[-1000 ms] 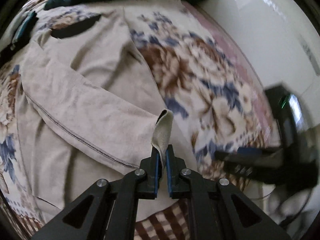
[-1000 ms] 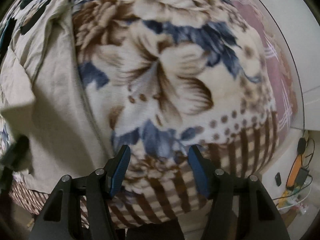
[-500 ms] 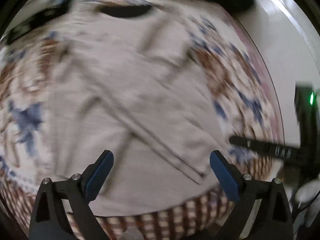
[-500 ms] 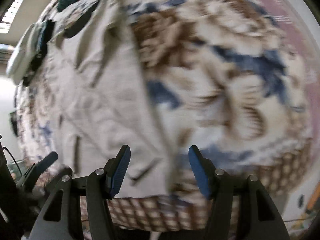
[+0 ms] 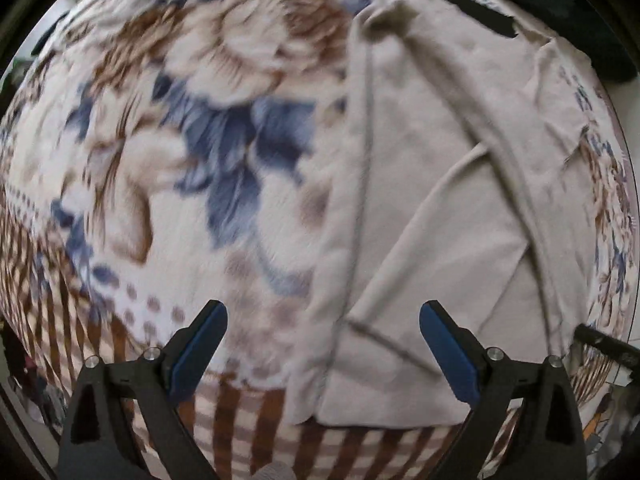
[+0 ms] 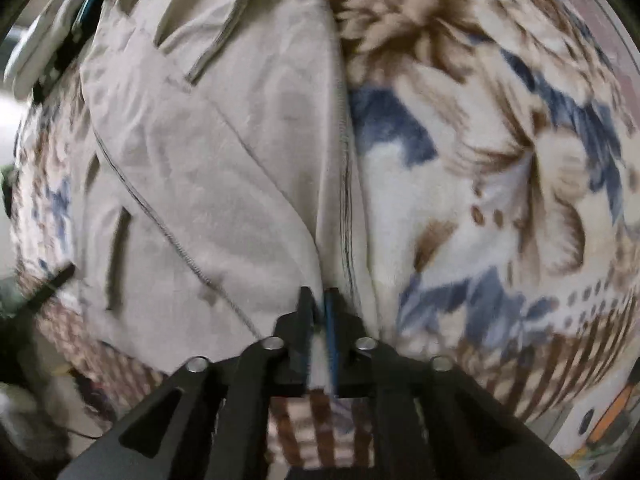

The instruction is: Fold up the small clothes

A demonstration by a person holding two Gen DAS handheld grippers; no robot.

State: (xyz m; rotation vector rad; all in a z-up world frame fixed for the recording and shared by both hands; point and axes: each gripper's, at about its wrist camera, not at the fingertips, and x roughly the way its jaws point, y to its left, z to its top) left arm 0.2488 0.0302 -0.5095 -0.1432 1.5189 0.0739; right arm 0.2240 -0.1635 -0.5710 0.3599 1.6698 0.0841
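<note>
A beige long-sleeved garment [image 5: 432,208] lies spread on a floral blanket [image 5: 192,152], one sleeve folded diagonally across its body. My left gripper [image 5: 322,346] is open and empty, hovering over the garment's near left hem corner. In the right wrist view the same garment [image 6: 224,168] fills the left half. My right gripper [image 6: 320,300] is shut on the garment's near right side edge, where a seam [image 6: 346,216] runs up from the jaws.
The blanket [image 6: 500,152] covers a bed, with a brown checked border [image 5: 248,408] at its near edge. A dark teal cloth [image 5: 568,4] lies at the far side. Floor clutter and cables [image 6: 608,420] lie past the bed's right corner.
My left gripper let go of the sleeve tip, opened wide and swung left to the hem corner. My right gripper moved left from the bare blanket and shut on the garment's side edge.
</note>
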